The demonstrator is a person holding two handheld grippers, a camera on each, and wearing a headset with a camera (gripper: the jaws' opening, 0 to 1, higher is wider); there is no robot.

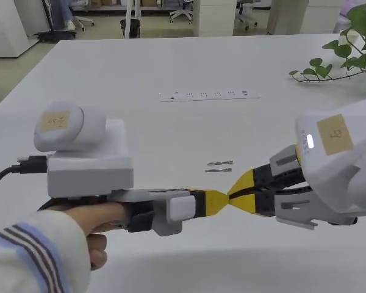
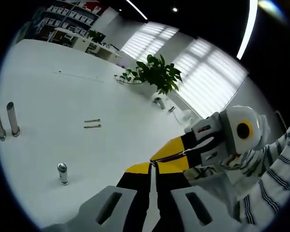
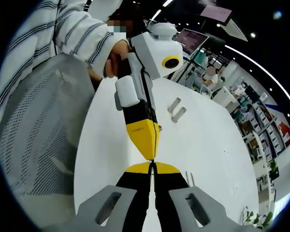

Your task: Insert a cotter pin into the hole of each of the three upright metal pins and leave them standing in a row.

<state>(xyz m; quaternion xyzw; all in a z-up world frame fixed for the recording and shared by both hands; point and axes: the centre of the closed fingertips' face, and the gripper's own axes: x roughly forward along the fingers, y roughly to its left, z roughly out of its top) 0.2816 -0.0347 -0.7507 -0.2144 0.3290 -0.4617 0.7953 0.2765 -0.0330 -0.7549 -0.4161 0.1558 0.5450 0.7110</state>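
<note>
1. The left hand-held gripper [image 1: 224,199] comes in from 9 o'clock and the right hand-held gripper [image 1: 235,194] from 3 o'clock. They meet tip to tip above the near worktop [image 1: 140,122]. Each has its jaws drawn together to a narrow slit. Whether a cotter pin is pinched there is too small to tell.
2. Two cotter pins [image 1: 220,163] lie side by side on the worktop, just beyond the tips at 12 o'clock. They are probably light, thin, springy wire that is smooth enough to twist or slip in a grip. Each is best pinched at its head end, leaving the legs free to enter a hole.
3. In the left gripper view, three upright metal pins [image 2: 12,118] stand on the worktop. One is nearer, at 8 o'clock of the jaw tips [image 2: 63,173]. The other two stand close together, farther off at 10 o'clock. They look stiff, polished and easily toppled, so each should be steadied by its lower shaft. Their holes cannot be made out.
4. A power strip [image 1: 207,94] lies far off at 12 o'clock, and a plant [image 1: 348,36] is at 2 o'clock.
</note>
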